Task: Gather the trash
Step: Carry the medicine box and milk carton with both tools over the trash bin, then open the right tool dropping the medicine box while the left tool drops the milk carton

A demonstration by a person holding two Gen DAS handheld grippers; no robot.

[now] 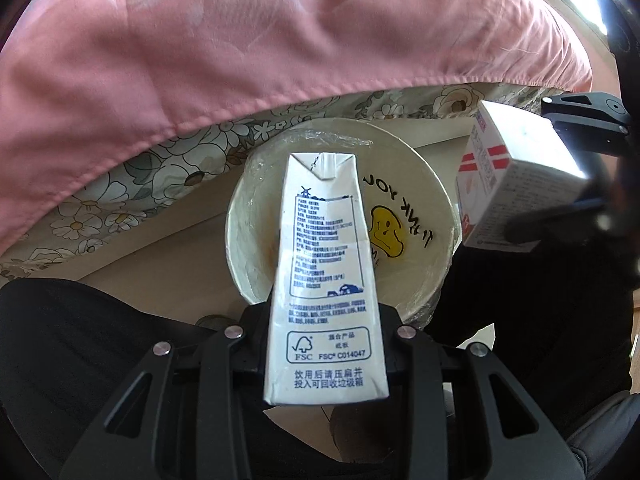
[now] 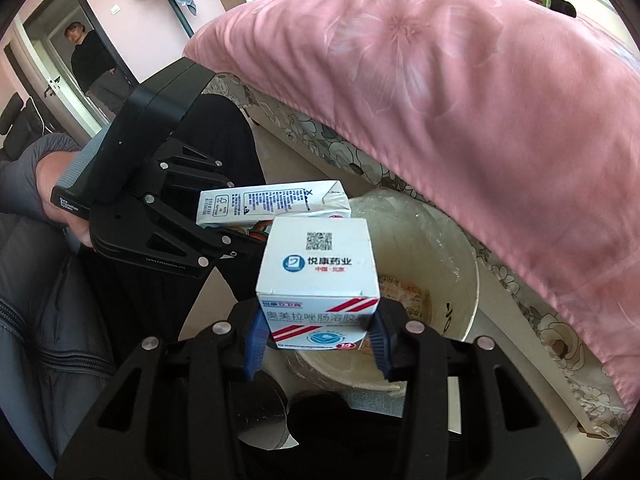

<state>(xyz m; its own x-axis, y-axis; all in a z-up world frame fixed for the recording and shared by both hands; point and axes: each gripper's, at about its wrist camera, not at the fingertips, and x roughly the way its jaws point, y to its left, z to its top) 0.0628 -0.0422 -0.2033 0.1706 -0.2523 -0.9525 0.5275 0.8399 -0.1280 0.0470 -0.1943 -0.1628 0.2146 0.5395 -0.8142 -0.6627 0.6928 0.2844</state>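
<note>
Two pieces of trash are in hand above the bin, so this looks like the drop-off step. At the bottom centre of the left wrist view, the left gripper (image 1: pixel 326 344) is clenched on a white milk carton (image 1: pixel 324 264), which hangs over the mouth of a cream paper bucket (image 1: pixel 424 280) lined with clear film and printed with a yellow smiley. At the bottom centre of the right wrist view, the right gripper (image 2: pixel 318 340) grasps a white medicine box (image 2: pixel 318 280) with red stripes between its blue pads (image 2: pixel 256 340), also above the bucket's rim. Next, I judge, each load must be centred over the opening before the jaws let go; the carton is long and could catch the rim. Behind the bucket a pale floor meets a floral bed skirt (image 1: pixel 168 168) under a pink quilt (image 2: pixel 460 100). At the upper left, far off, a person (image 2: pixel 90 64) stands in a doorway (image 2: pixel 52 56).
</note>
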